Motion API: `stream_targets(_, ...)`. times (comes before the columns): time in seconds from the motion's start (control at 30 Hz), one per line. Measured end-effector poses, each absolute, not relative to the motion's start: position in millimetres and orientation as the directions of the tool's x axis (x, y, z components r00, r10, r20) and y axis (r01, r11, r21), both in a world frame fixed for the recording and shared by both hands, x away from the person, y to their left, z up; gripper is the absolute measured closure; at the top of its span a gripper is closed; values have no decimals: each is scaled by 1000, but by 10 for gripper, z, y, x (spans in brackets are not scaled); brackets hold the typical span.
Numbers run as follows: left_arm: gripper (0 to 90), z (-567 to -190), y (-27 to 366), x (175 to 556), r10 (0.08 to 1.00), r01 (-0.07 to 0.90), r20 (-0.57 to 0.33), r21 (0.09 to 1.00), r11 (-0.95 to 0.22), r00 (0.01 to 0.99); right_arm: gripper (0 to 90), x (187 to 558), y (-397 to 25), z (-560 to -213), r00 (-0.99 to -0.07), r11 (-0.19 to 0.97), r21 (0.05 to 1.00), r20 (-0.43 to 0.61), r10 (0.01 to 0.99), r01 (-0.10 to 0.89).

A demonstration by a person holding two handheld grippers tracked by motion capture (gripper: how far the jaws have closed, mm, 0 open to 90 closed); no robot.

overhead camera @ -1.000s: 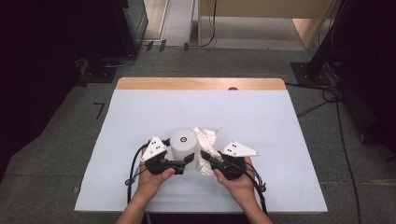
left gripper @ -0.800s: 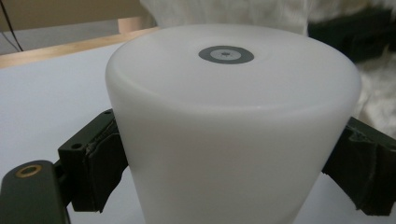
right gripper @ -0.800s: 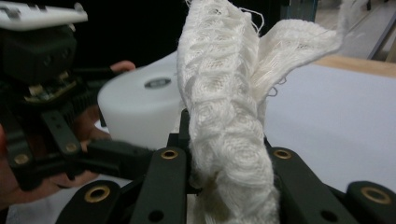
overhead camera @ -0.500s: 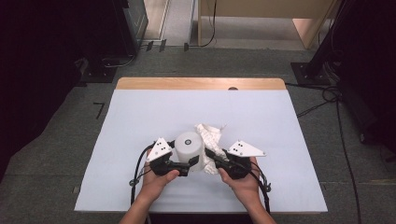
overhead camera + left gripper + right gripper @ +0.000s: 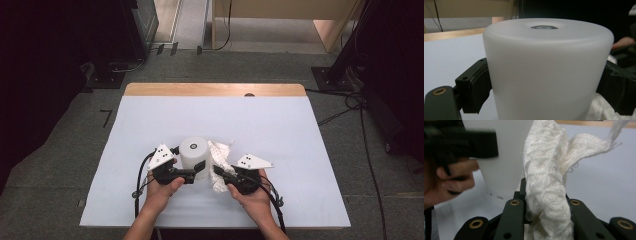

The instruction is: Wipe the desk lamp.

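While clamped on white cylinder (image 5: 194, 156), left tongs (image 5: 197, 170) drawn nearer since earlier frames; right tongs (image 5: 220, 173) pinching knit cloth (image 5: 220, 161) just beside cylinder. Wiping likely next.

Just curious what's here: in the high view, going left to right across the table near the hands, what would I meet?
Left gripper → white matte plastic cylinder → crumpled white knitted cloth → right gripper.
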State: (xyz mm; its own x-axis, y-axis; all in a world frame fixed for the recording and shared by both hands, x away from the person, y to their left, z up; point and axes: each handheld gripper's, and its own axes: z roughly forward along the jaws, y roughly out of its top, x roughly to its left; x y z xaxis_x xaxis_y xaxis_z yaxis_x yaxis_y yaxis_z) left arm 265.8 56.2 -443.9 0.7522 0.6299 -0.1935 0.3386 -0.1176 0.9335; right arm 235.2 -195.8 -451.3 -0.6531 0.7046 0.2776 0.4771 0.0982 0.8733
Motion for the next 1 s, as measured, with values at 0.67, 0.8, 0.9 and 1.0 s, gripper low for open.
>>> stream_targets(0.67,86,-4485,542,2713,615,359,-236,930,-82,752,766,2412,-2049,-4534,-649,111,863,279,708,492)
stream_targets(0.8,86,-4513,535,2742,667,334,-183,937,-104,722,766,2456,-2101,-4592,-624,112,852,280,729,512)
stream_targets(0.9,85,-4549,501,2737,704,280,-88,946,-163,704,766,2472,-2195,-4553,-599,76,860,286,748,505)
stream_targets(1.0,85,-4607,485,2756,721,267,-41,942,-204,692,766,2476,-2302,-4488,-579,54,873,273,768,484)
